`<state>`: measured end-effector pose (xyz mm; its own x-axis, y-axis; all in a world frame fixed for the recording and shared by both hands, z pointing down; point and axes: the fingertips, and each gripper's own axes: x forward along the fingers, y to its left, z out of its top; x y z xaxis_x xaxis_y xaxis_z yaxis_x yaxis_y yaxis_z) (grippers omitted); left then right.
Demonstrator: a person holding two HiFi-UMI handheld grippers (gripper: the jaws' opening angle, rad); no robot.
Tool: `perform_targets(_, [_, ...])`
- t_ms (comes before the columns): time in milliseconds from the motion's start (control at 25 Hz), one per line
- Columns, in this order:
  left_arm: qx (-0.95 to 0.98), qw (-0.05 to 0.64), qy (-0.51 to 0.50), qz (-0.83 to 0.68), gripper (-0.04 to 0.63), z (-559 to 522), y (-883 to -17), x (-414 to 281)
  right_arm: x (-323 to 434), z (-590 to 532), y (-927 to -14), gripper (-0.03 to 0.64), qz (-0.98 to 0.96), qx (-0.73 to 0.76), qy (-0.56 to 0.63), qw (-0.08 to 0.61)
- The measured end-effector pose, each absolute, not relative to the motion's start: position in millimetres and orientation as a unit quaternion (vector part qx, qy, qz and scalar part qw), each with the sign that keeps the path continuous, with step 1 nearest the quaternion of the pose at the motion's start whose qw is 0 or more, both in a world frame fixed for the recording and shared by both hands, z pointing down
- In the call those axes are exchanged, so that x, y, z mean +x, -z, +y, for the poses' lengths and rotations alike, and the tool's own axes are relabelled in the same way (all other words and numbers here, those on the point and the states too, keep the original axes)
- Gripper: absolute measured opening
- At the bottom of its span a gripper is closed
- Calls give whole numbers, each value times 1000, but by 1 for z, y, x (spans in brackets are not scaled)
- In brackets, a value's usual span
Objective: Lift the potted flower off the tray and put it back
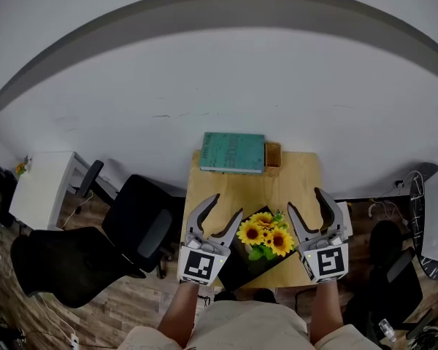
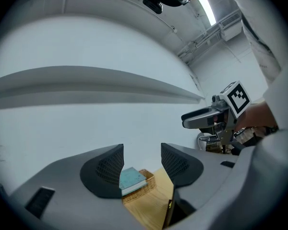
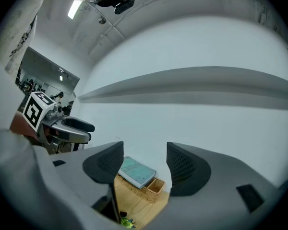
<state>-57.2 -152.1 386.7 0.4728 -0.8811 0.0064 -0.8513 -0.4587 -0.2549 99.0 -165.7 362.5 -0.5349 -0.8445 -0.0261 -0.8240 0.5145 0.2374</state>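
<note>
The potted sunflowers (image 1: 266, 233) stand on a black tray (image 1: 237, 267) at the near edge of a small wooden table (image 1: 299, 173). My left gripper (image 1: 226, 204) hovers open just left of the blooms, with nothing between its fingers. On the other side, my right gripper (image 1: 304, 199) is also open and empty. Both are held level above the table. In the left gripper view the jaws (image 2: 143, 164) frame the far end of the table, and the right gripper (image 2: 216, 116) shows beside them. The right gripper view (image 3: 143, 164) catches only a flower tip (image 3: 126, 221) at the bottom.
A teal book (image 1: 233, 152) lies on a wicker basket (image 1: 273, 154) at the table's far edge, against a white wall. Black office chairs (image 1: 142, 228) stand left of the table, and a white desk (image 1: 44, 188) farther left. More chairs and cables are at the right.
</note>
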Motion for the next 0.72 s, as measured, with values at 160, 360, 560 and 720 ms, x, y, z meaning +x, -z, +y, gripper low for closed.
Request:
perform_targets(160, [-855,95,79,503,232,-147,-404,-55,100,-160,-383,281,-870,480,92,62])
perform_targets(360, [-860,77,94,496,232,-140,-424,-54,102,-151,-412,281,-871,482,60,82])
perform_targets(560, [-863,50,112,491,232,-133,-455,-57,100,-145,-436,280,-872,480,32,95])
perform_targets(720, [-865,25,131,484,232,-122,-485,-56,99,-136,-460,281,-875,472,10,110])
